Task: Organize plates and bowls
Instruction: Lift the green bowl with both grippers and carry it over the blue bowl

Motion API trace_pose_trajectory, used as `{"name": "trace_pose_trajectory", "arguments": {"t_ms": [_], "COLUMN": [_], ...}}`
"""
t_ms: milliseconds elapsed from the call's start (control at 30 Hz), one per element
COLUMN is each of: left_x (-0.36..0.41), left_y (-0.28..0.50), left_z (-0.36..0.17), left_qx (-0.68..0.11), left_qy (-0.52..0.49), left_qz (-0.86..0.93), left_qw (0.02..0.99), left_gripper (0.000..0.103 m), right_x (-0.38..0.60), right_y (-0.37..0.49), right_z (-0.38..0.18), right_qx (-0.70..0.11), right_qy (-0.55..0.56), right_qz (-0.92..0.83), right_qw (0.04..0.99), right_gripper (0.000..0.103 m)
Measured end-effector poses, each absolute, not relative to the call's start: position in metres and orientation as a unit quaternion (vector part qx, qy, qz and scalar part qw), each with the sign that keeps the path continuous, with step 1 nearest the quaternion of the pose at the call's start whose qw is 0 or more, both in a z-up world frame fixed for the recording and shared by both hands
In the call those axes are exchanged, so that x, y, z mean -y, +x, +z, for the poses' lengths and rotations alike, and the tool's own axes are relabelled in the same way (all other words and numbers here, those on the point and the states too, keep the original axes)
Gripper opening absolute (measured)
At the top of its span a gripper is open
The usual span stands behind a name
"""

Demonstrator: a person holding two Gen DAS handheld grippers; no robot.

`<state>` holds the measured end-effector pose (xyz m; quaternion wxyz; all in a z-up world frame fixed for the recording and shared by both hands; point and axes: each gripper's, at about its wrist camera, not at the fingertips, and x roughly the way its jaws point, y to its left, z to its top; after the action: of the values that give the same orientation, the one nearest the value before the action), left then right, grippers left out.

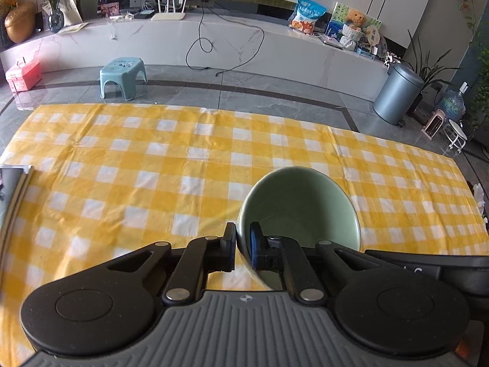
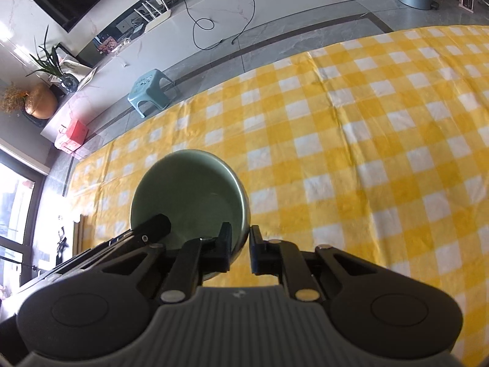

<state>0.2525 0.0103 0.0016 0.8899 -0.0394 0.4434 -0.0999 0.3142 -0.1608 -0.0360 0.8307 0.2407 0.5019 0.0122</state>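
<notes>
A pale green bowl (image 1: 301, 205) is held tilted above the yellow checked tablecloth (image 1: 152, 168). My left gripper (image 1: 243, 244) is shut on the bowl's left rim, one finger outside and one inside. In the right wrist view the same green bowl (image 2: 189, 189) is pinched at its right rim by my right gripper (image 2: 240, 246), which is shut on it. The left gripper's body (image 2: 131, 238) shows at the bowl's near left side. No plates are in view.
A dark flat object (image 1: 12, 183) lies at the table's left edge. Beyond the table's far edge are a teal stool (image 1: 122, 76), a red box (image 1: 23, 75), a grey bin (image 1: 397, 93) and a marble ledge with cables.
</notes>
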Motion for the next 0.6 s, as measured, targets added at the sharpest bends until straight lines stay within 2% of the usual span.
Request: {"name": "trace_pose_trajectory", "arguments": {"t_ms": [300, 600], "left_x": [-0.020, -0.021], "left_y": [0.168, 0.092], "left_z": [0.045, 0.053], "left_qx": [-0.395, -0.369], "left_qy": [-0.041, -0.046], "left_qz": [-0.095, -0.088], "left_qw": [0.913, 0.924], "left_gripper": [0.009, 0.009], "right_x": [0.149, 0.151], "right_y": [0.221, 0.126], "right_z": [0.017, 0.029], "right_qx": [-0.447, -0.420], "right_qy": [0.238, 0.274], "right_qz": [0.034, 0.043], "right_qw": [0.861, 0.864], "right_gripper": [0.009, 0.008]}}
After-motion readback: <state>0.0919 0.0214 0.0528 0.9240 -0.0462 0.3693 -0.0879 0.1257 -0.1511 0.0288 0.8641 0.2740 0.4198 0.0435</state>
